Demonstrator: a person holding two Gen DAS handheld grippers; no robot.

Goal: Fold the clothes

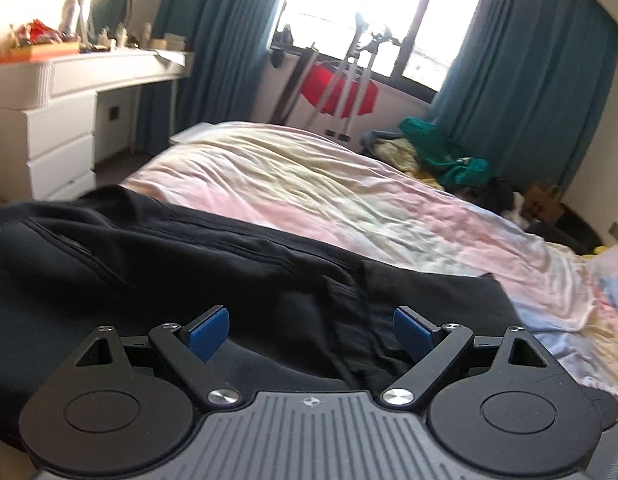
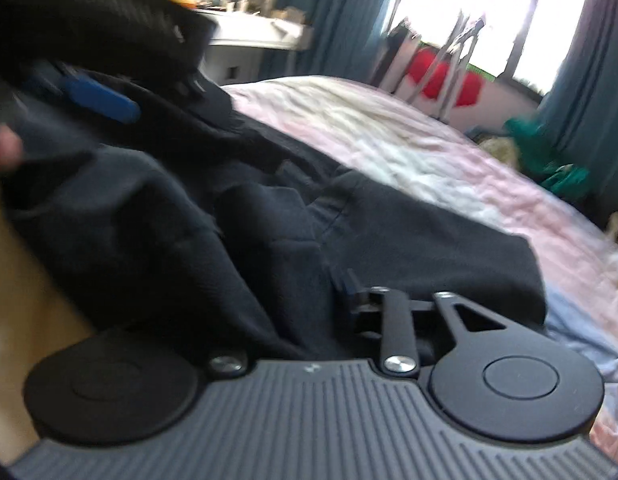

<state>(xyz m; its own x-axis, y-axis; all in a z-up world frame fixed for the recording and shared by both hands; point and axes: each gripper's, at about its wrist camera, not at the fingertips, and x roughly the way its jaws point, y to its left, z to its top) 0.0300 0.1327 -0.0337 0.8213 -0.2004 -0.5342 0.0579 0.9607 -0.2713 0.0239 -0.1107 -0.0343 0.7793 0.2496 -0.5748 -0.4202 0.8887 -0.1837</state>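
Observation:
A black garment (image 1: 189, 264) with a zip pocket lies spread over the near end of the bed. In the left wrist view my left gripper (image 1: 311, 334) hovers just above it, open, its blue pads (image 1: 209, 334) wide apart with only cloth below them. In the right wrist view my right gripper (image 2: 343, 292) is shut on a bunched fold of the black garment (image 2: 409, 232); cloth drapes over and hides its left finger. The left gripper's blue pad (image 2: 101, 98) shows blurred at the upper left, above the cloth.
The bed's pink and cream sheet (image 1: 309, 184) stretches ahead. A white dresser (image 1: 57, 120) stands at the left. A drying rack with red cloth (image 1: 341, 88) stands by the window. Green clothes (image 1: 445, 152) are piled at the right. A fingertip (image 2: 3, 152) shows at the left edge.

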